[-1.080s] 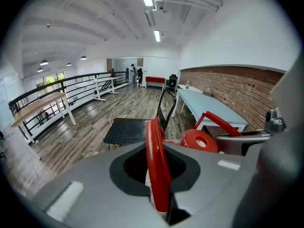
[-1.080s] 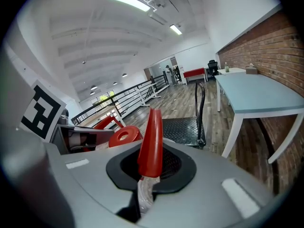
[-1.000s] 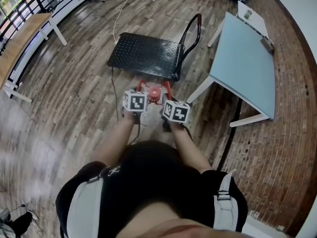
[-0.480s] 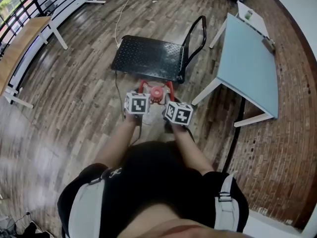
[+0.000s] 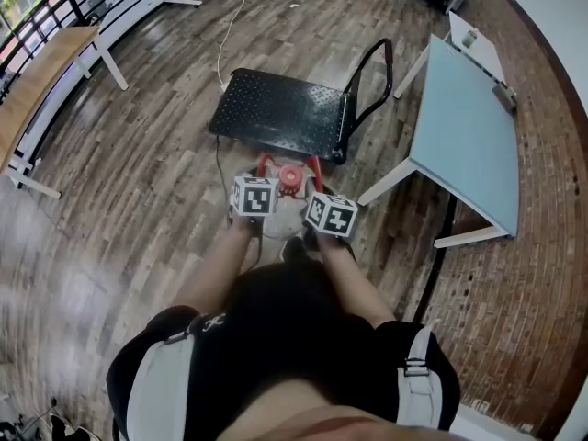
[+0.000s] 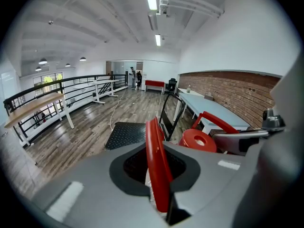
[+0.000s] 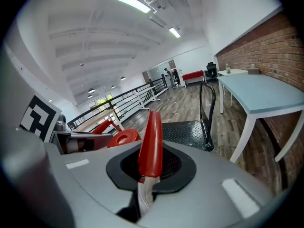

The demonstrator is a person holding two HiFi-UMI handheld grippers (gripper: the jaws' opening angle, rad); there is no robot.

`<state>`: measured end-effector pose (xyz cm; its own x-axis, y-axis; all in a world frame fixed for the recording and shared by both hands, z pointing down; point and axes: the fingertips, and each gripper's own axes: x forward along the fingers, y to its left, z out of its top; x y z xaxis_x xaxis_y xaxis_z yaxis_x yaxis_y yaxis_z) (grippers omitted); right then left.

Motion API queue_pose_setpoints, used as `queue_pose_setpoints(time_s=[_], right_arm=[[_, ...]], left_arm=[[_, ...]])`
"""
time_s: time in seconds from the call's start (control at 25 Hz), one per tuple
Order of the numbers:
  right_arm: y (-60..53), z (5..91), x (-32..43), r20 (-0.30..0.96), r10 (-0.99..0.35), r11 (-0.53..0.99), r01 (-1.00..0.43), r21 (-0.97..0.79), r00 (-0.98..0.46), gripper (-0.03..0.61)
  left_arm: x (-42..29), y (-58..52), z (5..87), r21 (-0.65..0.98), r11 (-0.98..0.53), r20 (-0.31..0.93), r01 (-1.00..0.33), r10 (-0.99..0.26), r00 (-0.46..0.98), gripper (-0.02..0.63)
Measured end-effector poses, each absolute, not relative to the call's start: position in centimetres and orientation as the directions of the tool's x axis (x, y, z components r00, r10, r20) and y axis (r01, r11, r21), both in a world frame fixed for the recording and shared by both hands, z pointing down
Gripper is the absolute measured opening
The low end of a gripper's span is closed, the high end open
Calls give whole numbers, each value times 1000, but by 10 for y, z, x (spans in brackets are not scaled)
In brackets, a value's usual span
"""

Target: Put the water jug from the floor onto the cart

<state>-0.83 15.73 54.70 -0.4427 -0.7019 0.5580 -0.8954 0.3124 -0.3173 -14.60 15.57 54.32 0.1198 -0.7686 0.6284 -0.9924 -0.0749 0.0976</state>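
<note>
While the water jug is hanging between both grippers just short of the cart, the carry step is judged to be in hand; the setting-down is not yet done.

Head view: the left gripper and right gripper are flanking the jug's red cap on the cart's near side. A blue table is standing to the cart's right, beyond its push bar. A cable is running along the floor past the cart's left side.

Left gripper view: the jaws are standing nearly closed, clamping the jug's red handle. The cart's deck is lying bare beyond.

Right gripper view: the jaws are likewise pinching the red handle, with the push bar ahead and to the right.

Next move, as judged: raising the jug over the cart's near edge and lowering it level onto the deck, left of the push bar. Open floor is lying on the cart's left.
</note>
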Motion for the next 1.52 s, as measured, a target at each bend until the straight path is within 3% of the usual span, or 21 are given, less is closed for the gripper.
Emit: queue_pose_setpoints(time_s=[1.04,1.52], right_arm=[[-94,549,3,561,-639,373,-850,-372,-526,32],[-172,547,15,538,-662,353,-850,-391,-522,32]], left_arm=[[-128,-87,538,45,-19,654,-999,-755,44,31],[-116,-173,540,76,-47,649,-996,-756,85,31]])
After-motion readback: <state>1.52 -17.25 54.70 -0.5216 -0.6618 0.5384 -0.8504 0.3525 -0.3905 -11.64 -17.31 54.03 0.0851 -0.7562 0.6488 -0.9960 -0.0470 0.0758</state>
